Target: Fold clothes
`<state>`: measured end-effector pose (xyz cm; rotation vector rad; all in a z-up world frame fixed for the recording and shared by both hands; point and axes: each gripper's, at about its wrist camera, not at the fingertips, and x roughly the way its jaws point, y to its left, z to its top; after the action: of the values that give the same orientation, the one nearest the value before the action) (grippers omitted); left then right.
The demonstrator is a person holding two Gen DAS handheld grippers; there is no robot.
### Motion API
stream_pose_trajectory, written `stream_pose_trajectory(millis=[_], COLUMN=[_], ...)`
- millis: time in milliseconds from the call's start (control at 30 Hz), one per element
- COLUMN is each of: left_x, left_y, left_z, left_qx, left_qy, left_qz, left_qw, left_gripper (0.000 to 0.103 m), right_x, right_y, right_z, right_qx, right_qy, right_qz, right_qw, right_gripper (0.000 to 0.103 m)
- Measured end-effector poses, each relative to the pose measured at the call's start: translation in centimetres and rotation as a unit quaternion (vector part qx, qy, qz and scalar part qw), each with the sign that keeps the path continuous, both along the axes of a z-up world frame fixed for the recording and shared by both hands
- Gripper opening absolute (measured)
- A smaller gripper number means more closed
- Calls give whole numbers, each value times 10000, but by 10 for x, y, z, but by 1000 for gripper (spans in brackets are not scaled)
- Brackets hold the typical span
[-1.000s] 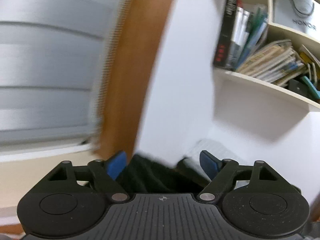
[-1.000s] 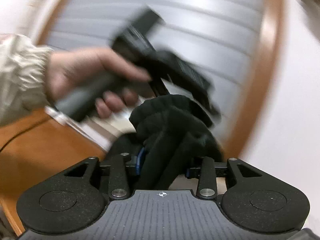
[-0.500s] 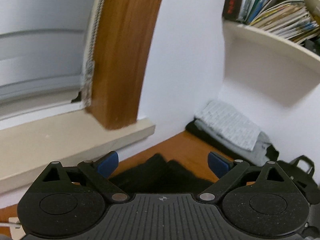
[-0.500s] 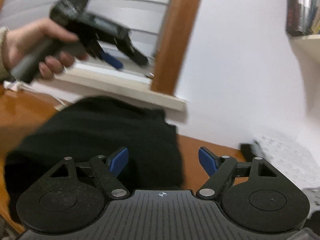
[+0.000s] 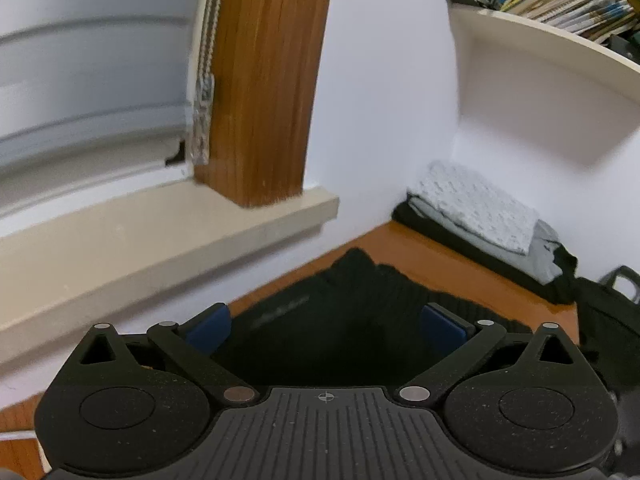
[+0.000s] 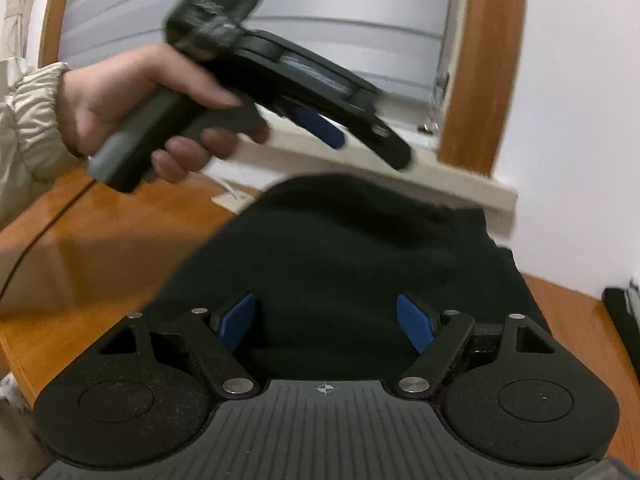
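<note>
A black garment (image 5: 340,320) lies bunched on the wooden table (image 5: 460,276) below the window sill. My left gripper (image 5: 326,324) hovers just above its far edge, jaws opening wide, blue pads clear of the cloth. The right wrist view shows the same garment (image 6: 340,240) spread as a dark mound. My right gripper (image 6: 326,320) stands open over its near part, with cloth below the gap but not pinched. A hand (image 6: 120,108) with a pale sleeve holds the left gripper above the garment's far left side.
A folded stack of grey and white clothes (image 5: 480,208) sits in the back right corner under a bookshelf (image 5: 560,12). A black bag (image 5: 608,320) is at the right. The window sill (image 5: 160,240) juts out at the left. A cable (image 6: 40,232) crosses the table.
The right gripper, shut on the raised black garment a second ago, has opened and the garment now lies on the table. Both grippers have come down, and the left has opened wider.
</note>
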<state>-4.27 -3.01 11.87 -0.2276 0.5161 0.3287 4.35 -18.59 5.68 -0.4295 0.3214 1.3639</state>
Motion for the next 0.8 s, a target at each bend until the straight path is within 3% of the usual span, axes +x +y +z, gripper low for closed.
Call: stream_pose_trajectory(millis=[67, 200, 433, 600, 800], left_x=[2, 16, 46, 71, 91], left_y=[4, 11, 10, 20, 36], left_z=[-3, -4, -7, -18, -40], left_qx=[-33, -67, 231, 193, 1], left_qy=[10, 68, 209, 327, 429], left_qz=[-79, -302, -903, -1121, -1289], left_qw=[10000, 9995, 9954, 9930, 9907], left_gripper=[102, 102, 103, 103, 103], right_x=[12, 31, 50, 80, 128], right_y=[-10, -34, -52, -55, -76], right_z=[-4, -5, 4, 2, 3], right_qx=[-97, -298, -681, -921, -872], right_qy=[-86, -216, -432, -518, -241], right_qz=[-199, -247, -471, -666, -1184], right_qw=[9997, 9990, 9956, 9922, 9888], right_gripper=[76, 55, 52, 48, 45])
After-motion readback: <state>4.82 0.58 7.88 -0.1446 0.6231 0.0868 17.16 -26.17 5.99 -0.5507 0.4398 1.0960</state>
